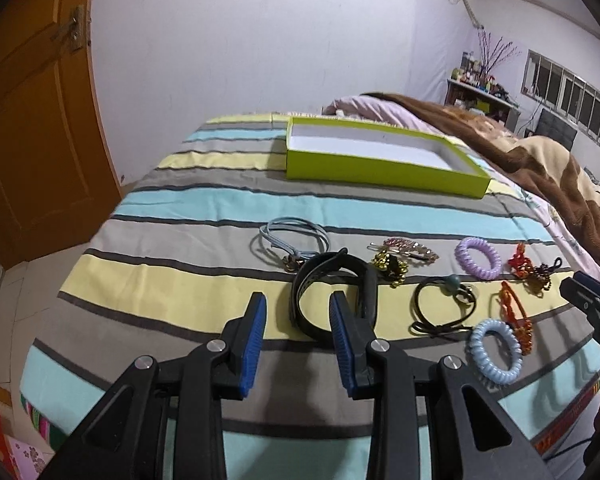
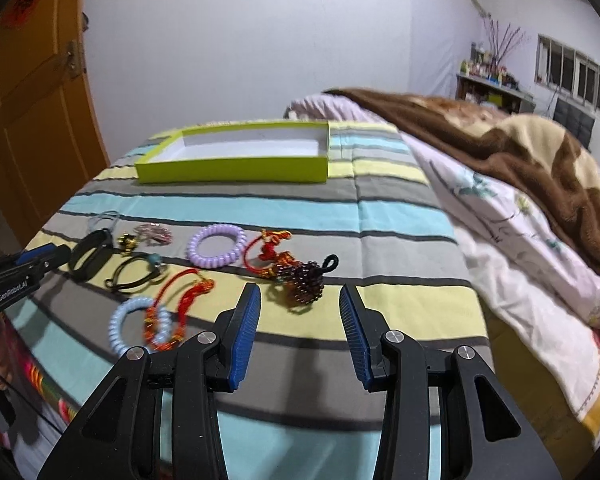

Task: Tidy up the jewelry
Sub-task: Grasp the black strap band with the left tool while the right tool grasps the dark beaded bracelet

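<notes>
Across a bed covered by a striped sheet point(image 1: 204, 208) in blue, grey and yellow, the jewelry lies in a loose row: a black band point(image 1: 324, 292), a lilac coil tie point(image 2: 216, 245), a pale blue coil tie point(image 1: 496, 350) and a dark bead bracelet point(image 2: 306, 284). Beyond them sits a shallow green box point(image 1: 380, 164), white inside, with a brown blanket point(image 2: 500, 140) to its right, a wooden door point(image 1: 32, 128) at left and white walls behind. Both the left gripper point(image 1: 298, 320) and the right gripper point(image 2: 300, 314) hover above the sheet with jaws wide, gripping nothing.

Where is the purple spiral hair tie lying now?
The purple spiral hair tie lies on the striped bedspread, between the pink hair clip and the red knotted cord.
</notes>
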